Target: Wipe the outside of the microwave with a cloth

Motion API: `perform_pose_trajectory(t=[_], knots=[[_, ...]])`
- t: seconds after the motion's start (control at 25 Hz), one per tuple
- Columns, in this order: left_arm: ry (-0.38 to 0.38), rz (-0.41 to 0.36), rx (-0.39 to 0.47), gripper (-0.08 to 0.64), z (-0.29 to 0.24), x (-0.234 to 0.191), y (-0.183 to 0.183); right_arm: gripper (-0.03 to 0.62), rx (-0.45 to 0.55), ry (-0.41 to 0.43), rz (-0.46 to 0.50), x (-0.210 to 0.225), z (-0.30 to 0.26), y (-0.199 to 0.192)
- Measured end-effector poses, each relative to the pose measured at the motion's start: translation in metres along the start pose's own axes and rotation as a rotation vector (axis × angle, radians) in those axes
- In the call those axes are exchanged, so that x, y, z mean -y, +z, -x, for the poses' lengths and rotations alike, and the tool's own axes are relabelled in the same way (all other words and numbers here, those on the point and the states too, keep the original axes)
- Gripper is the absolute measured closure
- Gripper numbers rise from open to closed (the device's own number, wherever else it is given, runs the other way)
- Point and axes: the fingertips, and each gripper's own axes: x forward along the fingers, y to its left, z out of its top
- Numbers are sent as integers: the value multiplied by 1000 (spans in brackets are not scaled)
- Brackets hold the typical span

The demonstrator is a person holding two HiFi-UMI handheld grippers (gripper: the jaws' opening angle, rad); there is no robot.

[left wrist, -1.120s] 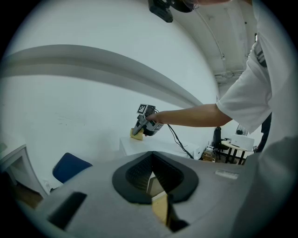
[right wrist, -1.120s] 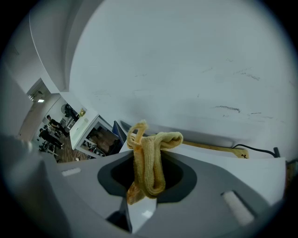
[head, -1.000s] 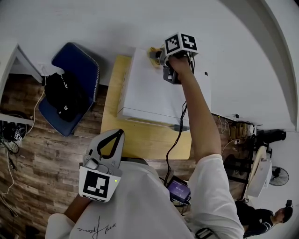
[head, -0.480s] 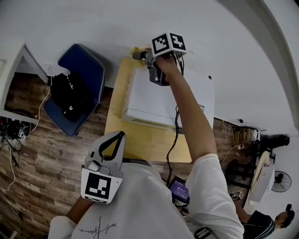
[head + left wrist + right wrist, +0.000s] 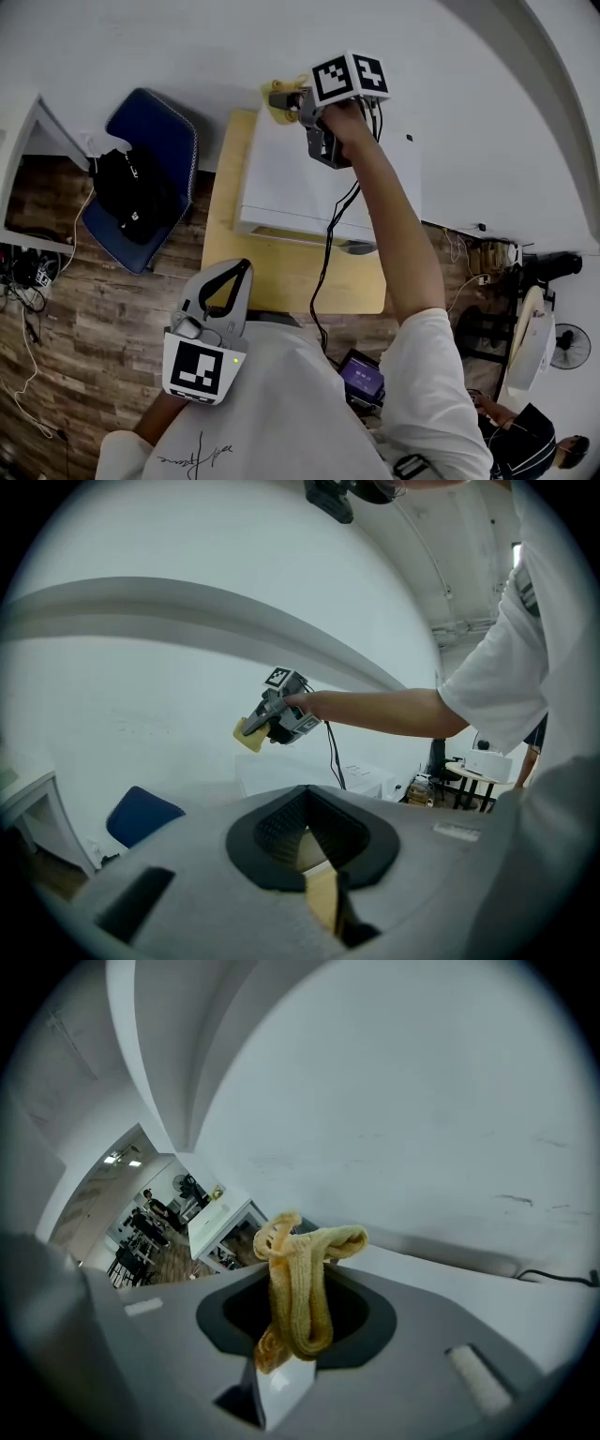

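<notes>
Bunched cloth (image 5: 300, 1288) is clamped by right gripper (image 5: 286, 101) at microwave's (image 5: 291, 178) upper-centre corner. Left gripper (image 5: 228, 281) is closed, empty. Casing could be scraped by bare jaws.

Below me, dark wood-plank floor (image 5: 103, 319) meets a plain white wall (image 5: 187, 47), a blue chair (image 5: 173, 141) bearing a black bag (image 5: 127, 192) standing just beside my pale wooden tabletop (image 5: 281, 277).

The yellow cloth (image 5: 298, 1288) is nubbly looped terry, pinched in the matt grey plastic of the right gripper (image 5: 284, 99), the microwave (image 5: 300, 178) has a smooth matt white shell, the table (image 5: 281, 281) under the microwave is pale smooth wood, and the floor (image 5: 94, 309) beside it is dark grainy plank.
</notes>
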Motion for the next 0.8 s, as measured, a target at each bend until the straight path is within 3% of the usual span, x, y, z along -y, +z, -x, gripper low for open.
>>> perform_pose_trajectory(t=[0.8], knots=[[-155, -37, -19, 569, -37, 45, 6, 474, 120, -238, -160, 141, 144, -45]])
